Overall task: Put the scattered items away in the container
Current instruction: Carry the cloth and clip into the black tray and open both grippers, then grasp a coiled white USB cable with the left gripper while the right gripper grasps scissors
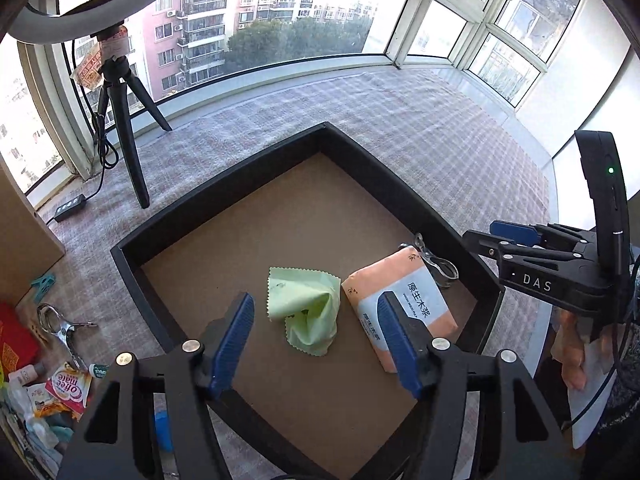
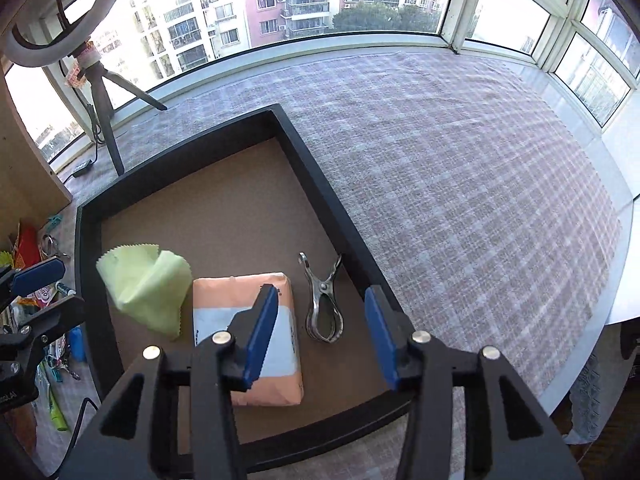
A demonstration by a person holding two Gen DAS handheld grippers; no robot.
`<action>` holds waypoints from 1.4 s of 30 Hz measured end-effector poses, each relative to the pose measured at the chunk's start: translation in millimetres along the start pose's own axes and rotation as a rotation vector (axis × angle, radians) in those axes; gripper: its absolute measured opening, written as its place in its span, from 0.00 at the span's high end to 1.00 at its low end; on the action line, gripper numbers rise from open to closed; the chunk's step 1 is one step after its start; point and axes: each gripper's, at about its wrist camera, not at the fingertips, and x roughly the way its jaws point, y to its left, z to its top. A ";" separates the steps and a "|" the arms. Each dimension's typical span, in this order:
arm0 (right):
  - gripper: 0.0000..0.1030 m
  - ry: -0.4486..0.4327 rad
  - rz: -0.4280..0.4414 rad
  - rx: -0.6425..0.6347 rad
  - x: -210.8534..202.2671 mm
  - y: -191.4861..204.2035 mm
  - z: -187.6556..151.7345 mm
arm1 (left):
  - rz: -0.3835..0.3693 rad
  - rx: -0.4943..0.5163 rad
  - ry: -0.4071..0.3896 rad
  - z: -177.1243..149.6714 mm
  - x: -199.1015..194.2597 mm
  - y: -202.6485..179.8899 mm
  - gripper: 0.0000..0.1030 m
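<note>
The container (image 1: 224, 196), a black-walled tray, already holds a green cloth (image 1: 308, 312), a tissue pack (image 1: 400, 304) and a metal clip (image 2: 324, 304). Both the left tool (image 1: 316, 344) and the right tool (image 2: 320, 332) hover over it with jaws apart, empty. Next, the left tool should travel to the scattered items (image 1: 60, 384) on the counter beside the tray, keeping jaws wide and clearing the wall.

My left wrist camera looks steeply down into the black tray (image 1: 224, 184) from close above its near corner. My right wrist camera faces the same way from the tray's (image 2: 320, 184) right side, equally near. Both share the tray floor and the window beyond it.
</note>
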 end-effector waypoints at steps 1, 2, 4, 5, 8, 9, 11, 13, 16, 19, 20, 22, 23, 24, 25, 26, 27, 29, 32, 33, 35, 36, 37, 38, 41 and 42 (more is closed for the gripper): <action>0.56 -0.004 0.010 0.001 -2.4 0.7 -1.2 | -0.004 -0.012 -0.002 -0.8 -1.9 2.9 0.40; 0.56 -0.007 0.019 0.000 -4.9 2.6 -2.3 | -0.004 -0.022 -0.005 -1.9 -4.5 6.1 0.40; 0.56 -0.018 0.032 -0.013 -11.0 10.2 -5.5 | -0.003 -0.030 -0.008 -6.2 -12.1 12.3 0.40; 0.56 -0.025 0.046 -0.020 -14.3 15.5 -7.5 | 0.003 -0.030 -0.012 -9.7 -17.3 15.4 0.40; 0.56 -0.046 0.087 -0.046 -24.3 35.1 -13.2 | 0.056 -0.037 -0.034 -23.9 -35.8 30.1 0.41; 0.56 -0.053 0.101 -0.060 -27.5 42.9 -14.8 | 0.071 -0.041 -0.037 -29.2 -42.3 36.7 0.41; 0.56 -0.059 0.126 -0.097 -32.4 61.3 -17.8 | 0.114 -0.043 -0.051 -42.3 -56.8 51.3 0.42; 0.56 -0.066 0.149 -0.145 -36.7 81.4 -21.5 | 0.158 -0.043 -0.070 -58.5 -73.5 68.2 0.42; 0.56 -0.077 0.176 -0.219 -40.9 112.4 -28.8 | 0.197 -0.079 -0.070 -84.9 -95.9 99.1 0.42; 0.56 -0.087 0.186 -0.305 -44.1 146.3 -39.6 | 0.253 -0.137 -0.076 -111.9 -115.3 134.3 0.42; 0.56 -0.093 0.190 -0.334 -44.9 157.6 -44.6 | 0.269 -0.161 -0.079 -119.3 -120.5 146.5 0.42; 0.56 -0.096 0.217 -0.386 -45.7 179.6 -54.4 | 0.292 -0.219 -0.080 -133.9 -129.8 171.2 0.42; 0.56 -0.089 0.238 -0.408 -45.4 190.6 -59.0 | 0.306 -0.247 -0.081 -141.8 -134.3 182.6 0.42; 0.56 -0.083 0.258 -0.431 -45.1 201.5 -63.6 | 0.315 -0.273 -0.076 -149.3 -137.7 192.9 0.42; 0.56 -0.076 0.277 -0.458 -44.7 212.6 -69.1 | 0.317 -0.294 -0.067 -157.2 -140.1 201.5 0.43; 0.56 -0.061 0.294 -0.491 -43.0 224.0 -74.3 | 0.319 -0.311 -0.059 -165.2 -142.5 208.3 0.45; 0.56 -0.045 0.310 -0.525 -40.7 235.9 -79.9 | 0.326 -0.319 -0.052 -172.6 -144.4 213.2 0.46; 0.57 -0.017 0.339 -0.599 -36.0 258.4 -92.6 | 0.340 -0.329 -0.033 -189.0 -145.8 219.7 0.46; 0.60 0.026 0.363 -0.690 -27.1 285.3 -112.7 | 0.349 -0.365 0.003 -217.1 -144.1 228.3 0.51; 0.65 0.041 0.372 -0.708 -23.8 292.3 -117.8 | 0.352 -0.381 0.015 -226.4 -143.1 232.0 0.53; 0.70 0.066 0.395 -0.734 -18.3 304.9 -125.9 | 0.354 -0.412 0.031 -241.5 -141.1 240.2 0.58; 0.72 0.073 0.404 -0.751 -16.4 311.3 -129.6 | 0.353 -0.427 0.041 -247.0 -139.2 244.5 0.60; 0.72 0.076 0.410 -0.768 -14.7 317.7 -133.0 | 0.347 -0.437 0.052 -251.4 -137.8 248.0 0.64; 0.72 0.082 0.414 -0.786 -12.6 324.0 -136.1 | 0.342 -0.438 0.063 -254.0 -135.8 249.6 0.69; 0.73 0.097 0.427 -0.839 -7.3 341.3 -141.9 | 0.335 -0.402 0.072 -253.7 -130.1 247.0 0.75; 0.75 0.100 0.431 -0.853 -5.9 346.1 -142.7 | 0.326 -0.390 0.072 -252.0 -127.2 245.7 0.76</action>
